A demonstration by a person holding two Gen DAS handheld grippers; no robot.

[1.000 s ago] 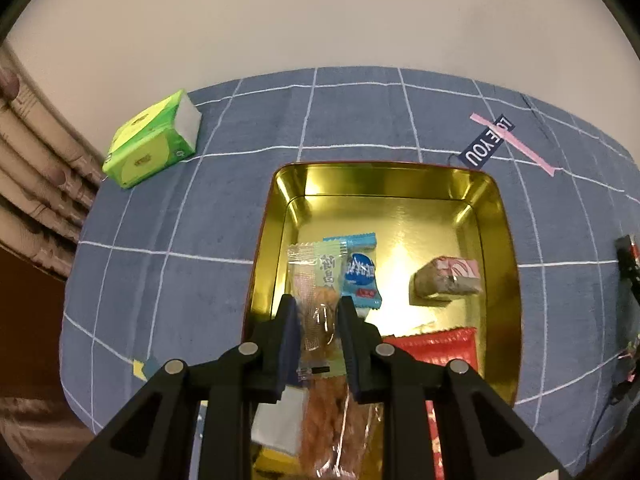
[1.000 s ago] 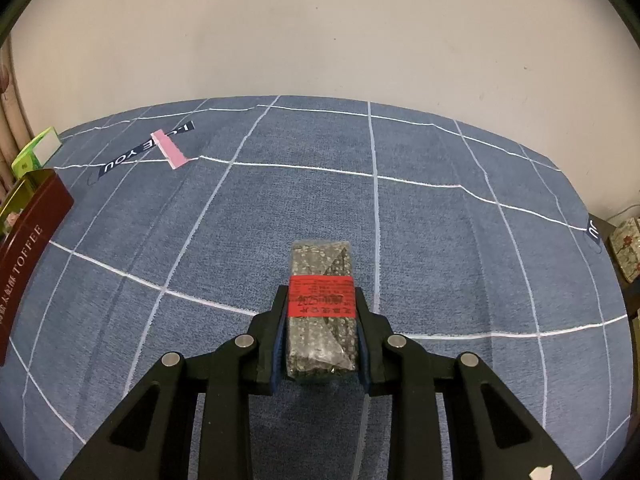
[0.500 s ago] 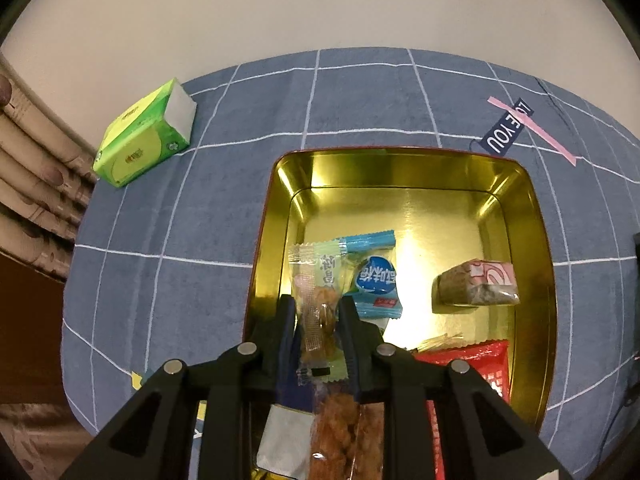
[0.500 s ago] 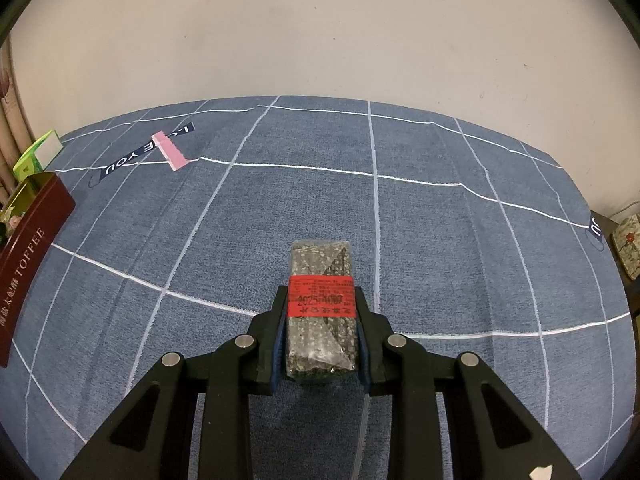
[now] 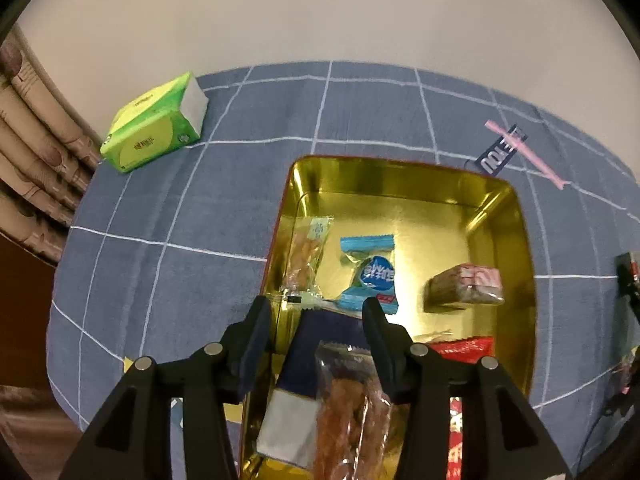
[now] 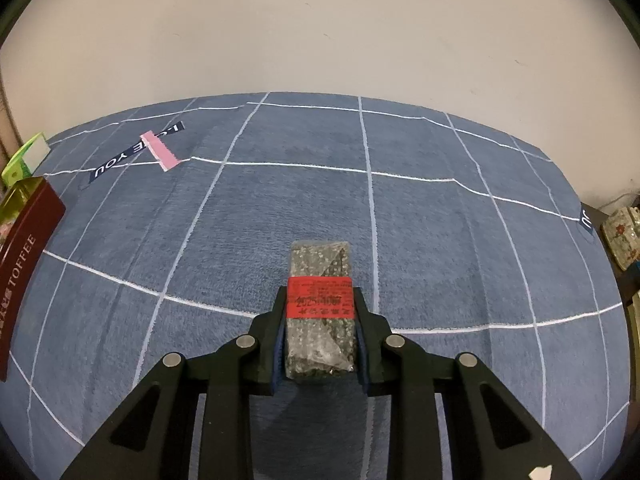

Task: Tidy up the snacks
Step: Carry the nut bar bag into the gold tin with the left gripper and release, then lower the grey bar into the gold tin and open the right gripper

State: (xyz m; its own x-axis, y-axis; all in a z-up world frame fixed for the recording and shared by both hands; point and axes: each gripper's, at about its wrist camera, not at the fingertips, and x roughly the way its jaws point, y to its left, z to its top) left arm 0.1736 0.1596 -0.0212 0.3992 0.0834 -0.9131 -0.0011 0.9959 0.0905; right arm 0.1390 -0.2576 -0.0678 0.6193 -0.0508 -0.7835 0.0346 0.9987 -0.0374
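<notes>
In the left wrist view my left gripper [image 5: 316, 312] hangs over the near end of the gold tin [image 5: 400, 168], its jaws opening and pressing on nothing. A clear packet of orange snack [image 5: 306, 256] lies loose by the tin's left wall. Beside it are a blue candy [image 5: 370, 276], a brown-and-pink wrapped piece [image 5: 464, 286] and a red packet [image 5: 460, 350]. Below the jaws lie a dark blue packet [image 5: 316, 344] and another clear orange packet [image 5: 348, 400]. My right gripper [image 6: 319, 298] is shut on a dark speckled bar [image 6: 319, 260] with a red label, just over the blue cloth.
A green tissue pack [image 5: 156, 136] sits at the table's far left, near a curtain. A dark label with pink tape [image 6: 138, 154] lies on the checked cloth [image 6: 440, 240]. The tin's red TOFFEE side [image 6: 24, 260] shows at the right view's left edge. A patterned box [image 6: 622, 236] stands beyond the right edge.
The left jaws have opened and let go of the clear orange packet, which now lies in the tin by its left wall. The right gripper and its bar have not moved.
</notes>
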